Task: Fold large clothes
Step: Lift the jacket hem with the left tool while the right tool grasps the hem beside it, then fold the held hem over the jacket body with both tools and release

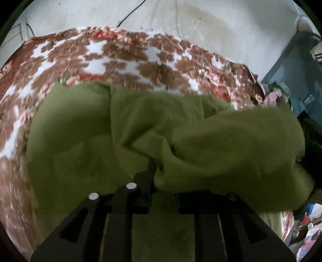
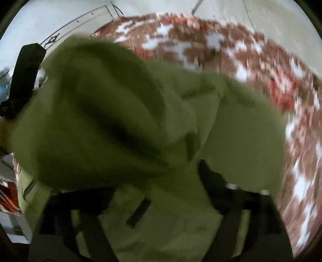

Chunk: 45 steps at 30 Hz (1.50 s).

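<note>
A large olive-green garment (image 1: 140, 131) lies bunched over a bed with a brown, red and white floral cover (image 1: 100, 52). My left gripper (image 1: 154, 167) is shut on a fold of the green cloth, which drapes over its right finger. In the right wrist view the same garment (image 2: 120, 121) fills most of the frame and is blurred. My right gripper (image 2: 177, 171) is buried in the cloth; only its right finger (image 2: 209, 175) shows clearly, and cloth covers the left one. The other gripper's black body (image 2: 24, 76) shows at the far left.
The floral bed cover (image 2: 261, 80) extends behind the garment to a pale wall (image 1: 201, 24) with a dark cable (image 1: 130, 14). Clutter and a grey-blue cabinet (image 1: 291, 70) stand at the right of the bed. Boxes and colourful items (image 2: 8, 193) sit at the left edge.
</note>
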Tool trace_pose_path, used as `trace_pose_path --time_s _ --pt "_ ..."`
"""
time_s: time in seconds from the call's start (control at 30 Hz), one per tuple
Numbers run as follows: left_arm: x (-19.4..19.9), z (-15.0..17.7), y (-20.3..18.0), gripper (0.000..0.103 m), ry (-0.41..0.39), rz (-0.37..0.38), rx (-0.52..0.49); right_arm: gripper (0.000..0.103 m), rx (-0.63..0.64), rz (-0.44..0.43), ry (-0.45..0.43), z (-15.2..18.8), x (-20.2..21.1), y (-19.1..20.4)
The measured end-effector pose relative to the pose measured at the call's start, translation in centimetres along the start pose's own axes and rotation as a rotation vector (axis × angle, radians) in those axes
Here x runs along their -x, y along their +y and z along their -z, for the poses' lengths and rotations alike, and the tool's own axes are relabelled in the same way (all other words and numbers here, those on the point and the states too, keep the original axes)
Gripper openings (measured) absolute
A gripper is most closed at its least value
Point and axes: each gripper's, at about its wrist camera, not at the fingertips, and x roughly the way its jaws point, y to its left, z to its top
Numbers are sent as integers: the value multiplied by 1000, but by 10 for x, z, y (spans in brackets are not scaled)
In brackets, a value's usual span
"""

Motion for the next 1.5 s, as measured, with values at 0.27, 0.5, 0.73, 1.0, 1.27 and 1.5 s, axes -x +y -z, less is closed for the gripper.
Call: trace_pose_path --time_s 0.27,0.5,0.73,1.0,1.27,1.5 --pt "19 45 -1 56 80 -83 -91 88 -105 49 117 68 14 -28" --pt "52 38 32 58 72 -142 -15 91 -285 54 5 17 28 -64" --pt "18 -35 8 64 -54 -26 3 91 -297 164 -67 -68 -20 -56" --pt "-49 -7 -50 66 50 -54 -247 91 -290 305 27 -79 -100 -72" --pt "-79 33 -39 65 140 -126 -333 98 -181 383 31 -67 -120 -82" --pt "-53 7 -42 81 96 -122 -338 98 -159 393 -18 -79 -84 -63"
